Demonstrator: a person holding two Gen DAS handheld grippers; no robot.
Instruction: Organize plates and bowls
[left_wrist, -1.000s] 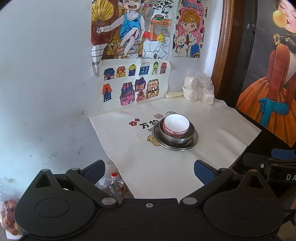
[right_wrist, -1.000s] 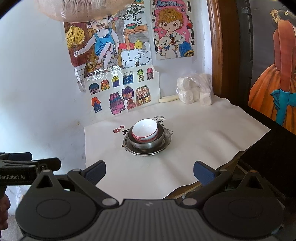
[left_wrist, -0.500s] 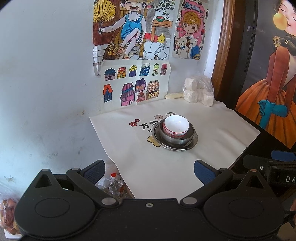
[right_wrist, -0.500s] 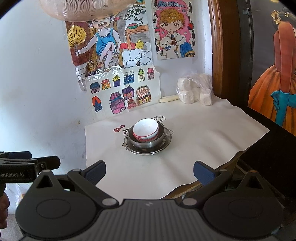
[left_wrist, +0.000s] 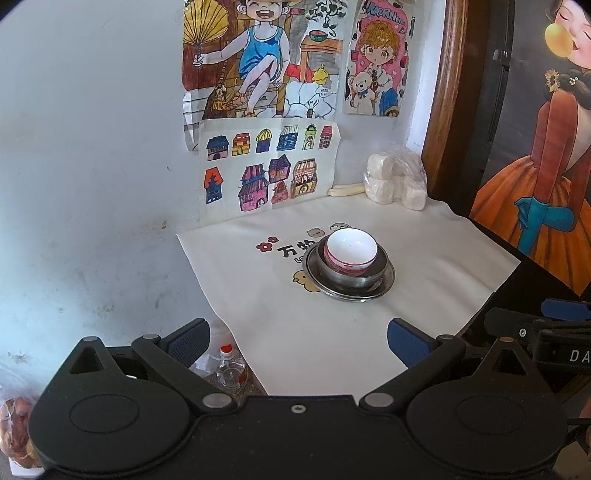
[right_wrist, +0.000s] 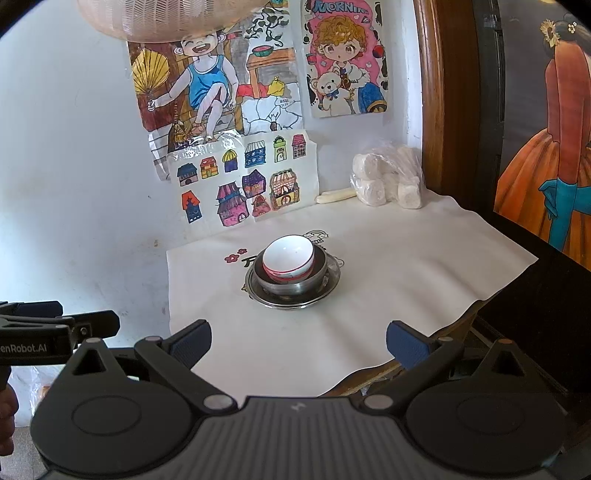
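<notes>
A white ceramic bowl (left_wrist: 352, 248) with a red band sits tilted inside a steel bowl (left_wrist: 354, 273), which rests on a steel plate (left_wrist: 384, 286) in the middle of the white cloth. The same stack shows in the right wrist view: ceramic bowl (right_wrist: 289, 256), steel bowl (right_wrist: 295, 282), plate (right_wrist: 330, 286). My left gripper (left_wrist: 297, 341) is open and empty, held back from the stack near the cloth's front edge. My right gripper (right_wrist: 298, 341) is also open and empty, equally far from the stack.
A bag of white rolls (left_wrist: 395, 181) and a pale stick (left_wrist: 345, 191) lie at the back by the wall. Drawings hang on the wall. A bottle (left_wrist: 232, 369) stands on the floor left of the table. A dark painted panel (left_wrist: 535, 147) borders the right.
Both grippers have drifted slightly, with the view tilting up a little. The stack has not moved and both grippers stay open.
</notes>
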